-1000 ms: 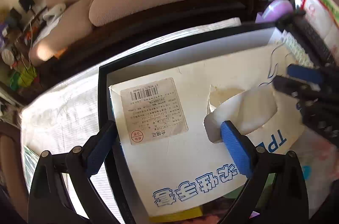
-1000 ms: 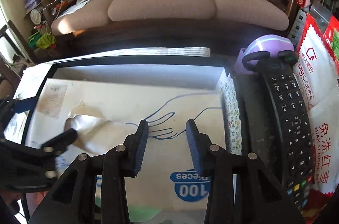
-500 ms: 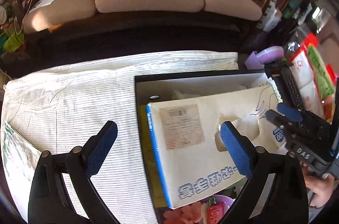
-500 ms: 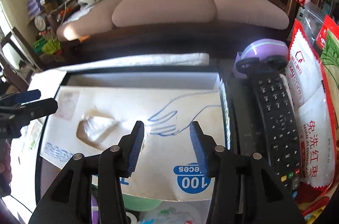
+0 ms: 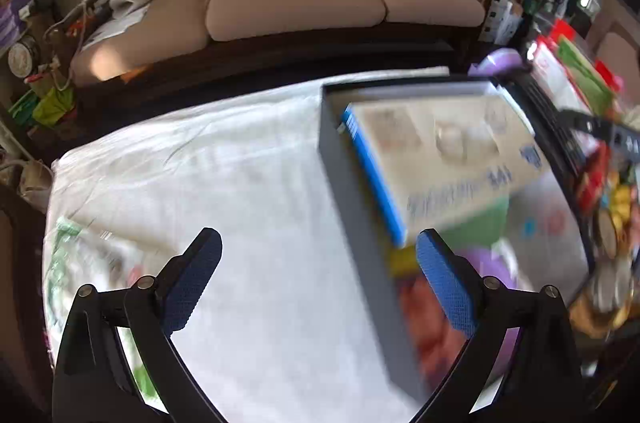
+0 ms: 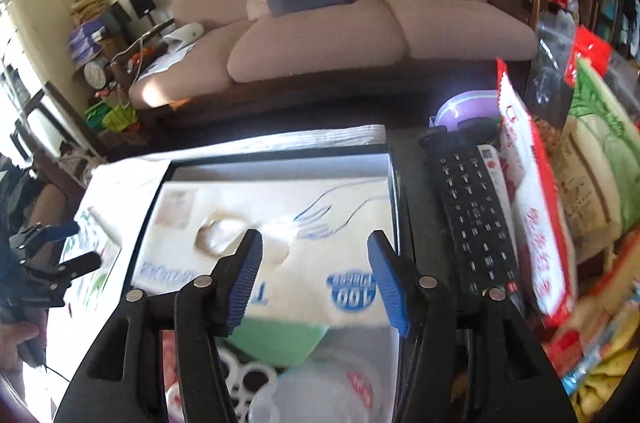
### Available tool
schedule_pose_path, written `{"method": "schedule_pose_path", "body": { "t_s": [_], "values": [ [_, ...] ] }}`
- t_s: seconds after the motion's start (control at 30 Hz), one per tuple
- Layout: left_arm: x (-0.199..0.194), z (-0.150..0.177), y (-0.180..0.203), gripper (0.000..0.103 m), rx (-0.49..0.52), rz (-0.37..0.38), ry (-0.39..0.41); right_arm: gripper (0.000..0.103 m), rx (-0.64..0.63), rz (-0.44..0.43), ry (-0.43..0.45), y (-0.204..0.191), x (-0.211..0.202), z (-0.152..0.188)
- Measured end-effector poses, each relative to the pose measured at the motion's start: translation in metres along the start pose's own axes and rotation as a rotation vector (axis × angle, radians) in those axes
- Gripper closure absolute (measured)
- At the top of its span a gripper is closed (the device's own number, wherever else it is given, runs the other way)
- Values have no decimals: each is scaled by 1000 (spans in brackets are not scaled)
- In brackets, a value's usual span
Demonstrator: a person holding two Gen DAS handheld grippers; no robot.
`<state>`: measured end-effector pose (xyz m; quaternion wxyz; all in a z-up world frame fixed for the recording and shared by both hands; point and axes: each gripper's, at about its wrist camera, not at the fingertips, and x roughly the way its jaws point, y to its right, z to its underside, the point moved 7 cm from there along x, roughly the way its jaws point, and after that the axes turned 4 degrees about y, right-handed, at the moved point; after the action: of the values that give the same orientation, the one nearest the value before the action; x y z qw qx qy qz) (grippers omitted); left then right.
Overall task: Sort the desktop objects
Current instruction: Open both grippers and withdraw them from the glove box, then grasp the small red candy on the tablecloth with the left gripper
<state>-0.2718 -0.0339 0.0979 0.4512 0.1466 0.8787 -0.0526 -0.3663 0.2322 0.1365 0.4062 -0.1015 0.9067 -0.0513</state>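
Below, the glove box [image 6: 280,223] lies under the opening, empty right tongs [image 6: 314,277].

A white glove box [image 6: 280,223] with a blue edge, blue lettering and a blue line-drawn hand lies in a black bin [image 6: 396,183]; beside it, a black remote [image 6: 468,215], a red-and-white packet [image 6: 528,223] and a finely striped white cloth [image 5: 240,163].

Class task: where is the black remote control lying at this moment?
In the right wrist view the remote control lies right of the black-rimmed box, between it and the red-and-white snack bag, with a purple round object at its far end.
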Motion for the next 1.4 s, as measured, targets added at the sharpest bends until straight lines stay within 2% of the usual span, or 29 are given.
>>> {"method": "schedule_pose_path", "body": {
  "t_s": [0.13,0.3,0.37,0.53,0.63,0.77,0.9,1.03,1.2,1.27,1.37,1.4],
  "values": [
    [-45,55,-38,5,-11,-33,-3,42,-69,-6,-4,-35,-28,18],
    [-97,137,-125,5,-83,-141,-34,38,-145,-74,-7,-109,-56,55],
    [-113,174,-170,5,-162,-173,-54,35,-189,-115,-5,-149,-64,74],
    [-131,248,-262,5,-329,-231,-47,32,-270,-209,-25,-246,-64,117],
    [-122,277,-295,5,-388,-234,-47,31,-266,-274,-50,-297,-54,140],
    [-96,289,-314,5,-429,-227,-50,31,-245,-335,-89,-362,-28,170],
    [-67,277,-322,5,-497,-205,-54,31,-223,-332,-126,-409,2,200],
    [-33,260,-322,6,-481,-237,-97,31,-197,-323,-163,-428,27,221],
    [-7,257,-317,8,-462,-250,-145,31,-160,-297,-193,-418,49,227],
    [1,261,-315,17,-458,-246,-154,31,-161,-283,-190,-418,54,225],
    [3,260,-312,27,-396,-277,-118,31,-165,-260,-182,-416,60,220],
    [1,258,-312,44,-390,-269,-106,31,-162,-258,-183,-416,62,219]
  ]
}}
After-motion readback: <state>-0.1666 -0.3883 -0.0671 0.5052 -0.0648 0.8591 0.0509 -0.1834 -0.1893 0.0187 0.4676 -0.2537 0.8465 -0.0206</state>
